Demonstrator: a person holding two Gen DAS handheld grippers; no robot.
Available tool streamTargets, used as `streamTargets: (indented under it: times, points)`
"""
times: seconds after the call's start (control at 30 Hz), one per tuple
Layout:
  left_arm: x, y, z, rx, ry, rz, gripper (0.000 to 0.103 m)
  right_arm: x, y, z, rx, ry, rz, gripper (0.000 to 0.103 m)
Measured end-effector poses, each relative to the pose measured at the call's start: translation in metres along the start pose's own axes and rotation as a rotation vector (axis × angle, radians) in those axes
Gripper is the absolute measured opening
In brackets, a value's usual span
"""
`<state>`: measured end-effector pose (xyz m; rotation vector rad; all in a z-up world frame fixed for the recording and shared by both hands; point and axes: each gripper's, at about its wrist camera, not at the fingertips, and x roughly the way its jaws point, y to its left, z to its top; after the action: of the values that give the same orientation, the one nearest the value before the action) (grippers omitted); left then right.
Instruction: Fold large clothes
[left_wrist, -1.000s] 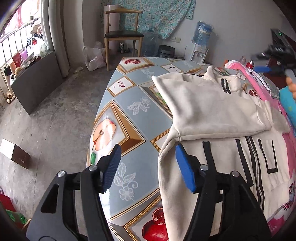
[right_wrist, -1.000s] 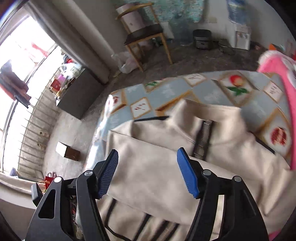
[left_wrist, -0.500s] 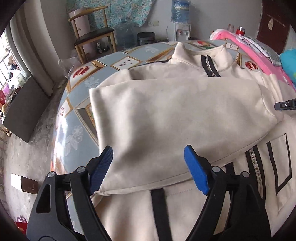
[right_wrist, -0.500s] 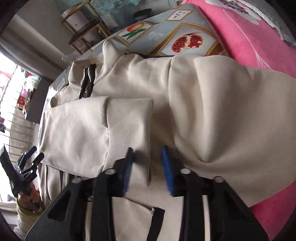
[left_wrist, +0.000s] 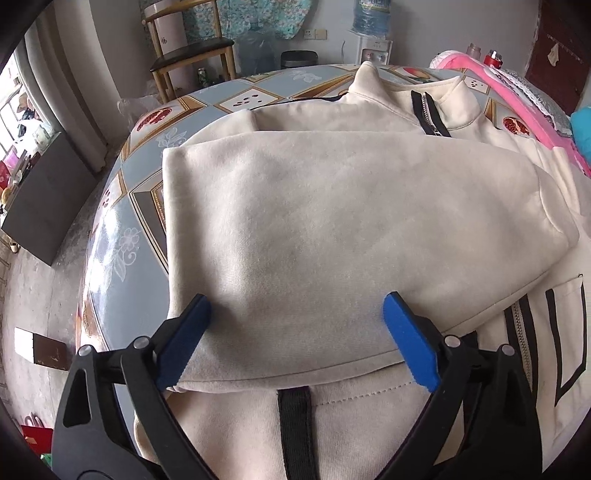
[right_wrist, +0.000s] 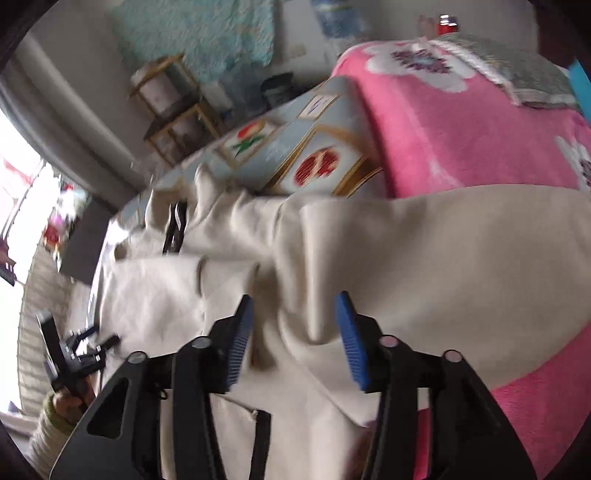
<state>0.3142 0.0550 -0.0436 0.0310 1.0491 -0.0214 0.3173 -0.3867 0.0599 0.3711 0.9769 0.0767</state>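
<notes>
On table: cream jacket is lying flat, collar far.
Left gripper: jaws are opening wide over the folded left sleeve, gripping nothing.
Right gripper: jaws are opening, straddling a raised fold of the unfolded right sleeve, which is stretching rightward onto pink blanket.

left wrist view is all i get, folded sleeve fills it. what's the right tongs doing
Observer: The right tongs hang over a raised fold of the cream jacket, jaws opening, pads not pressing it.
Operator: is the other sleeve folded yet
Observer: The right wrist view shows it bunched toward the pink blanket, not laid flat.
Operator: can you see my left tongs from there
Observer: Yes, small at the left edge, above the jacket's edge, held in a hand with a knit cuff.
</notes>
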Motion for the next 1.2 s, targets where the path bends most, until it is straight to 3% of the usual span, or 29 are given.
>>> streamTargets:
  times: [0.13, 0.2, 0.27, 0.4, 0.53, 0.63, 0.83, 0.87, 1.0, 1.1, 1.2]
  points:
    - [0.001, 0.001, -0.002, 0.016, -0.009, -0.020, 0.095, -0.049, -0.092, 0.008, 0.225, -0.113, -0.117, 0.052]
    - [0.001, 0.001, -0.002, 0.018, -0.014, -0.023, 0.095, -0.067, -0.139, 0.006, 0.318, -0.164, -0.229, 0.051]
    - [0.000, 0.001, -0.003, 0.018, -0.024, -0.021, 0.096, -0.075, -0.180, 0.003, 0.408, -0.184, -0.287, 0.052]
    - [0.000, 0.000, -0.004, 0.018, -0.028, -0.017, 0.096, -0.075, -0.254, -0.004, 0.612, -0.201, -0.303, 0.052]
    - [0.000, 0.000, -0.004, 0.015, -0.028, -0.015, 0.096, -0.068, -0.299, -0.006, 0.749, -0.236, -0.250, 0.051]
    - [-0.001, 0.000, -0.007, 0.019, -0.045, -0.017, 0.096, -0.060, -0.311, 0.000, 0.771, -0.249, -0.232, 0.051]
    - [0.000, 0.000, -0.005, 0.003, -0.033, -0.009, 0.096, -0.040, -0.311, 0.007, 0.751, -0.216, -0.281, 0.039]
    - [0.000, 0.000, -0.005, 0.001, -0.030, -0.008, 0.096, -0.036, -0.310, 0.008, 0.736, -0.211, -0.299, 0.033]
    - [0.001, 0.000, -0.002, -0.004, -0.006, -0.007, 0.096, -0.033, -0.290, 0.016, 0.618, -0.207, -0.419, 0.015]
    - [0.002, 0.001, 0.001, 0.001, 0.014, -0.011, 0.096, -0.046, -0.261, 0.027, 0.498, -0.256, -0.490, 0.012]
    - [0.003, 0.001, 0.003, 0.004, 0.031, -0.013, 0.096, -0.070, -0.222, 0.038, 0.388, -0.330, -0.485, 0.012]
